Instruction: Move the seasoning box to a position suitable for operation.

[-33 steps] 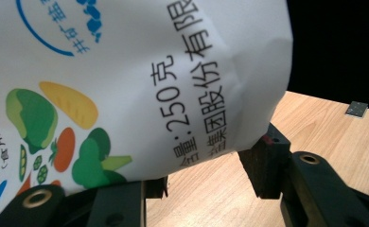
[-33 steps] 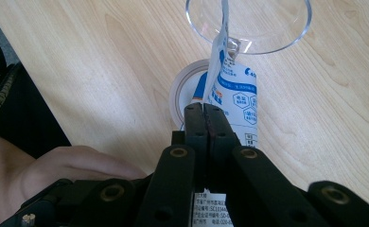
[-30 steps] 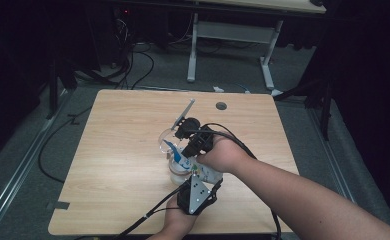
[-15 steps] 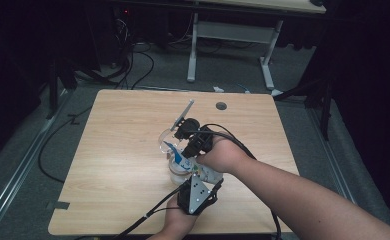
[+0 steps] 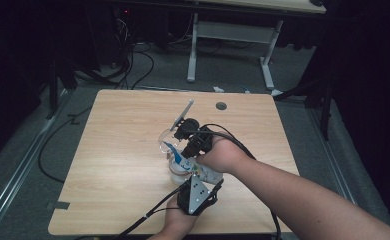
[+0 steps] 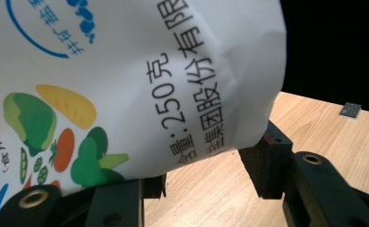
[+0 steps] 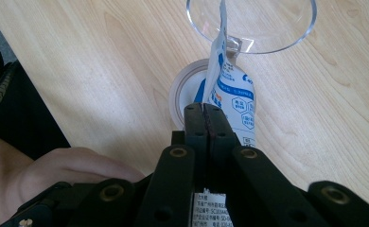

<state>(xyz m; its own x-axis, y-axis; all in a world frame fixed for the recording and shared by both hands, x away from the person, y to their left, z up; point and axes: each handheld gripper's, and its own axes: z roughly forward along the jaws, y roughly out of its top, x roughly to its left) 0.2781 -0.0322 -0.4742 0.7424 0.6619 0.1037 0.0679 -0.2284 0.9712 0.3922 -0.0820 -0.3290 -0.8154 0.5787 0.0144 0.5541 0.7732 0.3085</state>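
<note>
A white bag [image 6: 140, 80] printed with vegetables and blue text is held tilted over the table between both grippers. My right gripper [image 7: 205, 111] is shut on the bag's narrow upper part [image 7: 230, 90], whose open tip hangs into a clear glass bowl [image 7: 286, 35]. In the high view the right gripper [image 5: 180, 151] sits just in front of the bowl [image 5: 166, 137]. My left gripper [image 6: 206, 172] has the bag's fat lower end between its pads, which touch it on both sides. From above, the left gripper [image 5: 203, 176] lies under a grey plate near the table's front.
A white round container [image 7: 185, 92] stands on the table under the bag, also seen from above as the container [image 5: 177, 172]. A thin grey rod [image 5: 183, 115] lies beyond the bowl. A dark cable hole [image 5: 221, 106] marks the wooden table [image 5: 118, 150]. Cables trail off the front edge.
</note>
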